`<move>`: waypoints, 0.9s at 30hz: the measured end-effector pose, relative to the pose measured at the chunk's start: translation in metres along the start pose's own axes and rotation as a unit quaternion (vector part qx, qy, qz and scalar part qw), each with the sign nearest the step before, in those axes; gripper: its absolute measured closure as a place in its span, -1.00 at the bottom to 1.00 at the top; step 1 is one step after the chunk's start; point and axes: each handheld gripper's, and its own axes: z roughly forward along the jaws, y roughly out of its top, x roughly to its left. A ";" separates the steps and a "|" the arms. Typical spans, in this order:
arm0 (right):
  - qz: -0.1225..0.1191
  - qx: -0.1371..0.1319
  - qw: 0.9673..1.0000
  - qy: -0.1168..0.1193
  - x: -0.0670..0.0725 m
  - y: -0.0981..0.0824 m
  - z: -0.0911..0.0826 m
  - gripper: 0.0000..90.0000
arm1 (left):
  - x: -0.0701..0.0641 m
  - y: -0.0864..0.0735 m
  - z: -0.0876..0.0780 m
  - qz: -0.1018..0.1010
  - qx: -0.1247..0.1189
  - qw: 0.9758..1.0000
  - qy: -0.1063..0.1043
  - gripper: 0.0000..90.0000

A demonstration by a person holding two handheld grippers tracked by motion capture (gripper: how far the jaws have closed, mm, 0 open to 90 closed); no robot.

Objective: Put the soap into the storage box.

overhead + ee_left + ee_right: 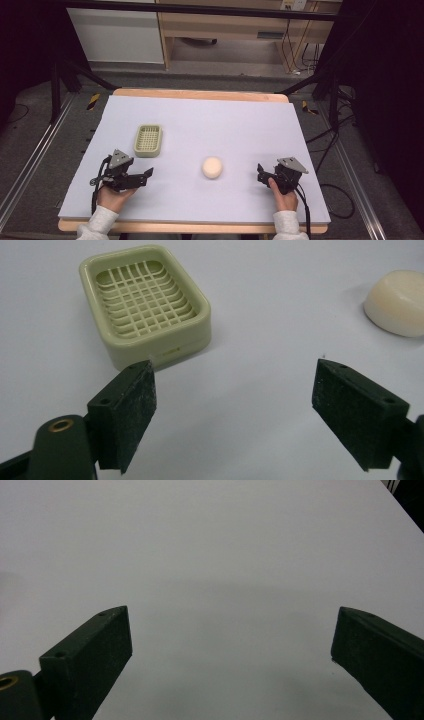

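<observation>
On the table [200, 120], which has a pale lilac cover, lie two things: a pale green soap dish [148, 140] with a grid bottom and a round cream-white soap [212, 167]. The soap dish stands on the left half of the table, a little farther from the person than the grippers. The soap lies near the middle, about between the two grippers, and is well apart from the dish.

The left gripper [145, 176] rests low over the table near the front left edge, held by the person's left hand [114, 196]. Its jaws are spread wide and hold nothing. In the left gripper view the soap dish [145, 302] is just beyond the left jaw, upright and empty, and the soap [397, 302] is seen at the upper right, apart from both jaws.

The right gripper [262, 175] is at the front right part of the table, held by the right hand [284, 197], and points toward the soap but does not touch it. In the right gripper view its jaws are also spread wide and released, with only the bare table [225, 555] between them.
</observation>
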 end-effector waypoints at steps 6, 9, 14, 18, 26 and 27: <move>0.000 0.002 1.000 -0.002 0.000 0.000 0.000 -0.93 | -0.004 0.002 0.001 0.002 -0.002 1.000 -0.004 -0.61; 0.001 0.003 1.000 -0.005 0.000 0.000 0.001 -0.93 | -0.005 0.002 0.001 0.003 -0.002 1.000 -0.005 -0.61; -0.003 0.005 1.000 -0.011 0.000 0.000 0.002 -0.93 | -0.005 0.004 0.001 0.003 -0.001 1.000 -0.005 -0.61; -0.003 0.006 1.000 -0.009 0.001 0.000 0.002 -0.93 | -0.006 0.007 0.000 0.008 -0.002 1.000 -0.004 -0.62; -0.007 0.006 1.000 -0.006 0.001 0.000 0.002 -0.93 | -0.014 0.012 0.006 0.020 0.002 1.000 -0.014 -0.62; -0.006 0.007 1.000 -0.006 0.001 0.000 0.001 -0.93 | -0.016 0.013 0.006 0.022 0.001 1.000 -0.015 -0.62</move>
